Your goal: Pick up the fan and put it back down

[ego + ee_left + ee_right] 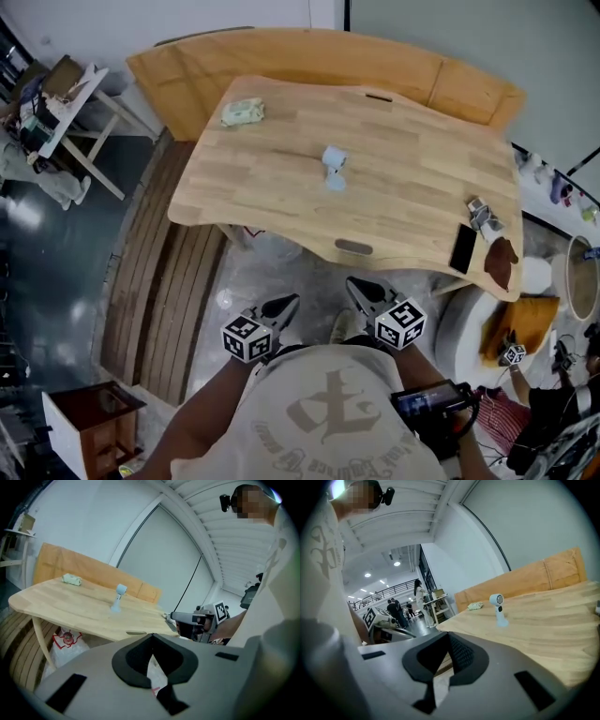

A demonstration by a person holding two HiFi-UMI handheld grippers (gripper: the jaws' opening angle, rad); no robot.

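Pale, smooth-grained wooden table (pixel 403 187) fills the head view; the fan (pixel 334 167) — light-blue plastic, round head on a slim stem — stands upright near its centre, at 12 o'clock from the left gripper (pixel 281 309) and right gripper (pixel 361 291), both short of the edge. Left gripper view: jaws together, empty; fan at 11 o'clock. Right gripper view: jaws likewise together, empty; fan at 2 o'clock. We judge the small foot tippable: unopened jaws could knock it over, and the slick stem may slip.
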